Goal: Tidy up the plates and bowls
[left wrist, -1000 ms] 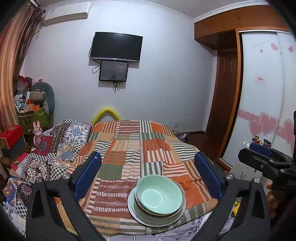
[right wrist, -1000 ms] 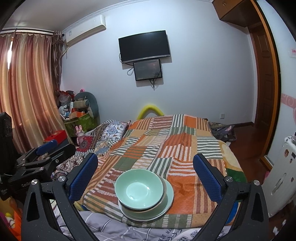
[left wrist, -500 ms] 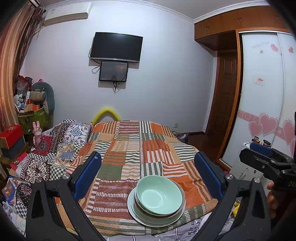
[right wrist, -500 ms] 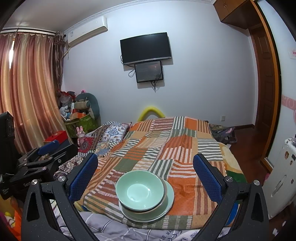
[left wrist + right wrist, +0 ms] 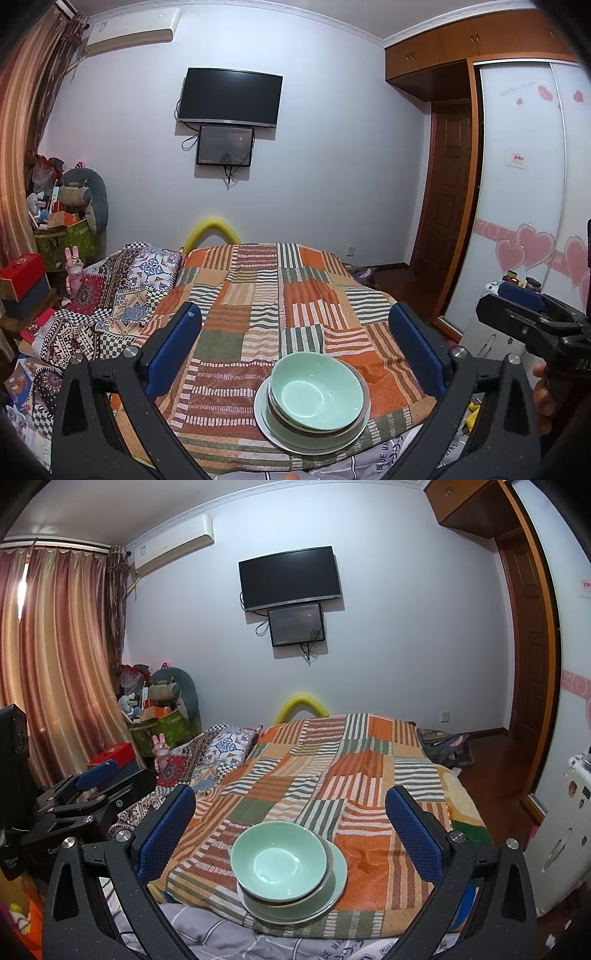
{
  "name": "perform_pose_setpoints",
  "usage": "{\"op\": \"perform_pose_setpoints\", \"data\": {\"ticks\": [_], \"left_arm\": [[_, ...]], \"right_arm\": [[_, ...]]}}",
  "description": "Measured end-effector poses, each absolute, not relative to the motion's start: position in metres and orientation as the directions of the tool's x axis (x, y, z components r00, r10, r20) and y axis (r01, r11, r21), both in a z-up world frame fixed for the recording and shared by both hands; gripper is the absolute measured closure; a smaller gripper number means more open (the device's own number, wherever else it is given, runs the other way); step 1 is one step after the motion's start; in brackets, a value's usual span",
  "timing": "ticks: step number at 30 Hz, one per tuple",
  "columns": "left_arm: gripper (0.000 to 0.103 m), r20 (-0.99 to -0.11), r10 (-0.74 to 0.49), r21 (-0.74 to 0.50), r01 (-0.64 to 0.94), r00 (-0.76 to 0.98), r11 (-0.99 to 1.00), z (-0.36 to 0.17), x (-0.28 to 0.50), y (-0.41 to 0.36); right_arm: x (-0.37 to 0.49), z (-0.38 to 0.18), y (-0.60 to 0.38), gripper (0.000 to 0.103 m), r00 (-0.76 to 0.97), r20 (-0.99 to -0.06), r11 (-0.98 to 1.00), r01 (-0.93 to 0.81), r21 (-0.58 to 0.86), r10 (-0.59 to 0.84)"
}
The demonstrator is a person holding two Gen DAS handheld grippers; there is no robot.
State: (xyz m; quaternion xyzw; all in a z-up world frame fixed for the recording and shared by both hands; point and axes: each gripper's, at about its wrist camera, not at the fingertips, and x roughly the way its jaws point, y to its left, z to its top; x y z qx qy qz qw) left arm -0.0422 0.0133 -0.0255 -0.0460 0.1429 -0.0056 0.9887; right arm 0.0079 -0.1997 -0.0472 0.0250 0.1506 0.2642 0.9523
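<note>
Bowl, pale green, sits topmost in a stack in the lower centre of both wrist views; beneath it I see the rim of a second bowl, and beneath that a pale green plate; the stack rests on the patchwork blanket near the blanket's lower edge, just above a grey sheet that shows at the bottom of the frame.

Left gripper: I read it as released; its blue-padded fingers stand wide apart at lower left and lower right of its own view, with the stack between and beyond them, apart from both pads; nothing is held.

Right gripper: likewise released; its fingers are spread to either side of the stack, clear of the bowl and the plate; nothing is held.

Each gripper shows in the other's view: the right one at the right edge of the left view, the left one at the left edge of the right view.

Surroundings: a patterned quilt lies left of the blanket; a television hangs on the far wall at upper centre, a smaller screen directly below it; an air conditioner is mounted at upper left; curtains fill the left side of the right view; a wardrobe with heart decals occupies the right side of the left view.
</note>
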Motion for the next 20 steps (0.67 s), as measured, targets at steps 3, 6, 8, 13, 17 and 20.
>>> {"op": "perform_pose_setpoints", "data": {"ticks": [3,6,8,13,17,20], "left_arm": [[0.000,-0.282,-0.025,-0.089,0.000,0.959,0.996,-0.0253,-0.0421,0.0129],[0.000,-0.288,-0.043,-0.082,0.020,0.957,0.996,-0.0263,-0.0416,0.0101],[0.000,-0.287,-0.041,-0.078,0.019,0.957,0.997,-0.0261,-0.0416,0.0086],[0.000,-0.294,-0.050,-0.088,0.026,0.955,0.996,-0.0271,-0.0398,0.0081],[0.000,-0.295,-0.054,-0.092,0.028,0.954,0.995,-0.0274,-0.0385,0.0087],[0.000,-0.295,-0.053,-0.092,0.027,0.954,0.995,-0.0274,-0.0377,0.0092]], "right_arm": [[0.0081,-0.0459,-0.2003,0.001,0.816,-0.272,0.859,-0.496,0.126,0.511],[0.0084,-0.0465,-0.2004,0.001,0.814,-0.273,0.858,-0.497,0.127,0.512],[0.0087,-0.0463,-0.2005,0.001,0.815,-0.272,0.859,-0.497,0.127,0.512],[0.0086,-0.0464,-0.2004,0.001,0.815,-0.273,0.858,-0.497,0.127,0.512],[0.0098,-0.0469,-0.2012,0.001,0.813,-0.276,0.858,-0.497,0.131,0.513],[0.0122,-0.0478,-0.2017,0.001,0.812,-0.279,0.858,-0.495,0.135,0.513]]}}
